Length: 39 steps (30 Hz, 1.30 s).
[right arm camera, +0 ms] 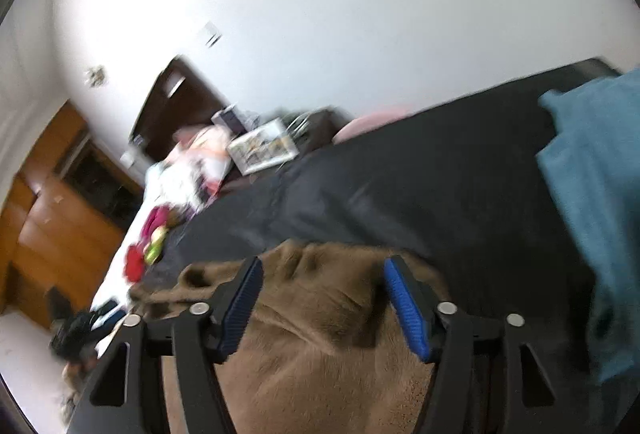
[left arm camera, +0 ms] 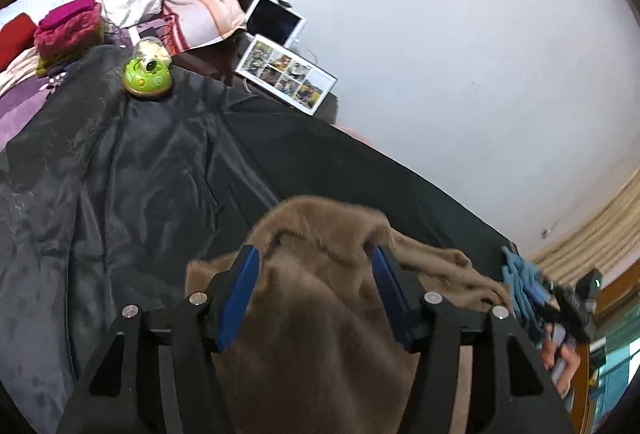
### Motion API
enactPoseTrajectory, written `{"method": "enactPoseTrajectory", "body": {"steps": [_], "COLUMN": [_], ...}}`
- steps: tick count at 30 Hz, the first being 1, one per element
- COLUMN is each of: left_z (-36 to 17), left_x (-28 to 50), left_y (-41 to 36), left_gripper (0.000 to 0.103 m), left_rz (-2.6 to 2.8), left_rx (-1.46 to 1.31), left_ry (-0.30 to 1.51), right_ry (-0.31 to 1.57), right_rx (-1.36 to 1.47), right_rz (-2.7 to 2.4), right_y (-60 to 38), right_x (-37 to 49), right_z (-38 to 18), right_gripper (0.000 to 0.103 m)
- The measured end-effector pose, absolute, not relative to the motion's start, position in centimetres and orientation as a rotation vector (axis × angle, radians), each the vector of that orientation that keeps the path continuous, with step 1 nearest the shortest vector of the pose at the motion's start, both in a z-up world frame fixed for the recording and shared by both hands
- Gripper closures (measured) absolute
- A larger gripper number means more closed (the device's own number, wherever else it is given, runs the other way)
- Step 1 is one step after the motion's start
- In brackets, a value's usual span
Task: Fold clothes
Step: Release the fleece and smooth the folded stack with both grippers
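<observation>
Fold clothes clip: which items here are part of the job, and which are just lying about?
Part of the job:
brown fleece garment
left gripper
right gripper
black sheet it lies on

Lying about:
green toy
photo collage
tablet
pink folded clothes
teal cloth
pillow

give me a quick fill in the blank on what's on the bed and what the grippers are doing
1. The fuzzy garment between the left gripper jaws is ____ in colour.
2. The green toy sits on a ____ sheet.
3. In the right wrist view, the cloth at the right edge is ____.
4. The right gripper jaws stand ____.

Missing words: brown; black; blue; open
</observation>
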State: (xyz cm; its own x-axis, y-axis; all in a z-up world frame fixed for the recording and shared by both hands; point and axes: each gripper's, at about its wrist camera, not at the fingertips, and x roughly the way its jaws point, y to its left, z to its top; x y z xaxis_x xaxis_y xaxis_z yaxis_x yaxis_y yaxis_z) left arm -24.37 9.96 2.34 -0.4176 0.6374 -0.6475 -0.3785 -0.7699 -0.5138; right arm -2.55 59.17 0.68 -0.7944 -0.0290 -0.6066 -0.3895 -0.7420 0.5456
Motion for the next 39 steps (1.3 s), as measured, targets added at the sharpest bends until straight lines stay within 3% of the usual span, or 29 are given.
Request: {"method": "enactPoseTrajectory", "body": {"steps": [4, 9, 11, 15, 19, 22, 26, 29, 33, 35, 39], "left_z": [2.3, 0.5, -0.3, 0.0, 0.2, 1.1, -0.2, -3.1, -1.0, 0.4, -1.6], "left_x": [-21.4, -24.5, -27.4, -31.7, -31.7, -27.1, -20.6, -18.5, -15.3, -13.0, -12.4], "left_y": [13.0, 18.2, 19.0, 18.2, 15.8, 14.1, 15.3, 16.5, 15.1, 13.9, 12.9], "left_gripper": [0.04, 0.04, 0.04, 0.04, 0.04, 0.04, 0.038, 0.038, 0.037, 0.029, 0.027], "left_rz": [2.113, 2.087, 2.112, 2.24, 2.243, 2.212, 2.227, 2.285, 2.307, 2.326, 2.372], "left_rx": [-1.152, -1.271, -1.33, -1.33, -1.336, -1.249, -1.262, -1.306, -1.211, -1.094, -1.139], "left_ry": [-0.201, -0.057, -0.085, -0.227, -0.335, -0.301, -0.102, 0.033, -0.017, -0.024, -0.022], "right_ry": [1.046, 0.518, 0.462, 0.414, 0.493, 0.466, 0.363, 0.329, 0.264, 0.257, 0.2], "right_rx": [-0.996, -1.474, -1.598, -1.431, -1.311, -1.26, -1.248, -1.432, -1.426, -1.284, -1.227], "right_rz": [2.603, 2.611, 2.55, 2.519, 2.417, 2.493, 2.724, 2.687, 2.616, 2.72, 2.762], "right_y": [57.7, 49.3, 48.2, 50.5, 53.8, 52.0, 45.7, 43.4, 42.5, 41.8, 40.5], "right_x": [-2.2, -5.5, -7.3, -11.2, -12.2, -10.1, -7.8, -9.3, -9.0, -6.4, -3.8], "right_z": [0.5, -1.4, -3.4, -2.8, -2.9, -2.0, -0.3, -3.2, -3.5, -0.9, -0.9], "right_gripper": [0.027, 0.025, 0.025, 0.025, 0.025, 0.025, 0.025, 0.024, 0.022, 0.022, 0.016]}}
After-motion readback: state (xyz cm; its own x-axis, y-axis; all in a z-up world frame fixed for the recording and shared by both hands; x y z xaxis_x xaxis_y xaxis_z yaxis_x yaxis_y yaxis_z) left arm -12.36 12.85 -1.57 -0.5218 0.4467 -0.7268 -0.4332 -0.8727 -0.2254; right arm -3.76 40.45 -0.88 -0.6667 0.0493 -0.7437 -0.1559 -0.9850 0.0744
